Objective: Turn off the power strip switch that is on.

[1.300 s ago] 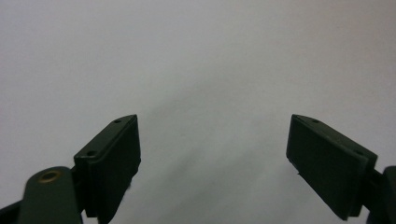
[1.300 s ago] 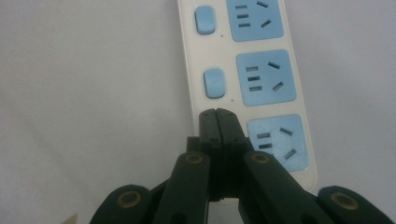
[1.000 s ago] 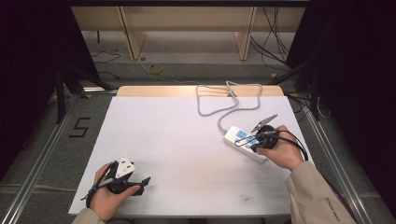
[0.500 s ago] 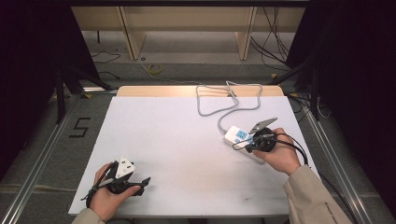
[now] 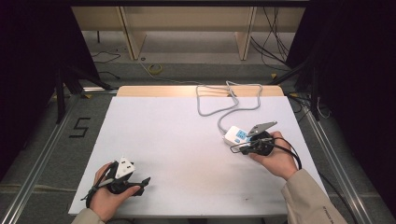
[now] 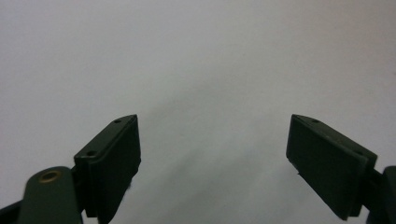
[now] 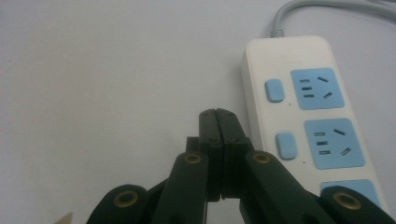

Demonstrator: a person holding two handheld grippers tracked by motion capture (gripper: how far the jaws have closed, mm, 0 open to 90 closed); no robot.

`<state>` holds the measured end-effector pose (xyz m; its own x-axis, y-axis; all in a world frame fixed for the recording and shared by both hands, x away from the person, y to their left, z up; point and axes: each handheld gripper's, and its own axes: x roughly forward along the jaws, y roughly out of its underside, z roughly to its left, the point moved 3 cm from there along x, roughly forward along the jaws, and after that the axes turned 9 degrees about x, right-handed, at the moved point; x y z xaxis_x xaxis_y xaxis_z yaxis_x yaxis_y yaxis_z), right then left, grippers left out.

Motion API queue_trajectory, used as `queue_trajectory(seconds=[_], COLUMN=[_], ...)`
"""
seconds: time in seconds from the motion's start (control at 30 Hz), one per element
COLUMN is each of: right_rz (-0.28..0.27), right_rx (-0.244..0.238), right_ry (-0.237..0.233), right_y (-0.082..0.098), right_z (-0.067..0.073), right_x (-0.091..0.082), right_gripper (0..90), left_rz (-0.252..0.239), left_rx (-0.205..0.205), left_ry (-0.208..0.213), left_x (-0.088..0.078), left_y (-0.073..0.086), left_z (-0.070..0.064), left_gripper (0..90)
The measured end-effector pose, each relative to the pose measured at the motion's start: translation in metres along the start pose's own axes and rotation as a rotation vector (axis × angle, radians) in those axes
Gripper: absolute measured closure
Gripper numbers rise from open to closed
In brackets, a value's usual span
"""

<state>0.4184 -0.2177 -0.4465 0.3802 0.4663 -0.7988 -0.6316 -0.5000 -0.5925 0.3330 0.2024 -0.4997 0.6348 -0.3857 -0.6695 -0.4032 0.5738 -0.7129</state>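
A white power strip with blue sockets lies at the right of the white table; its grey cable loops toward the far edge. My right gripper hovers over the strip's near end, its tip just left of the strip. In the right gripper view its jaws are pressed together with nothing between them, the right gripper beside the strip's left edge. My left gripper rests near the front left corner. In the left gripper view the left gripper stands wide open over bare table.
The table's wooden far edge sits beyond the cable. A floor marking "5" lies to the left of the table. Metal rails run along both sides, and loose cables lie on the floor behind.
The right hand and gripper have drifted slightly back and left along the power strip. The left gripper has stayed where it was.
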Motion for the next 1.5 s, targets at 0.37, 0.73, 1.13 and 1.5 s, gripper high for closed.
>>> queue_trajectory(seconds=[0.37,0.73,1.13,1.5], right_rz=[-0.015,-0.040,-0.104,-0.172], right_rx=[-0.008,-0.019,-0.023,-0.019], right_ry=[-0.015,-0.040,-0.070,-0.079], right_y=[0.009,0.019,0.036,0.052], right_z=[0.006,0.014,0.021,0.024], right_x=[0.002,0.004,0.001,-0.001], right_gripper=[87.6,81.5,71.1,59.0], left_rz=[0.002,0.002,0.000,-0.001], left_rx=[0.000,-0.001,-0.002,-0.007], left_ry=[0.003,0.004,0.007,0.009], left_x=[0.000,0.001,0.001,0.001], left_y=[0.000,0.000,0.000,0.000], left_z=[-0.001,-0.001,-0.001,-0.002], left_gripper=[17.5,17.5,17.5,17.5])
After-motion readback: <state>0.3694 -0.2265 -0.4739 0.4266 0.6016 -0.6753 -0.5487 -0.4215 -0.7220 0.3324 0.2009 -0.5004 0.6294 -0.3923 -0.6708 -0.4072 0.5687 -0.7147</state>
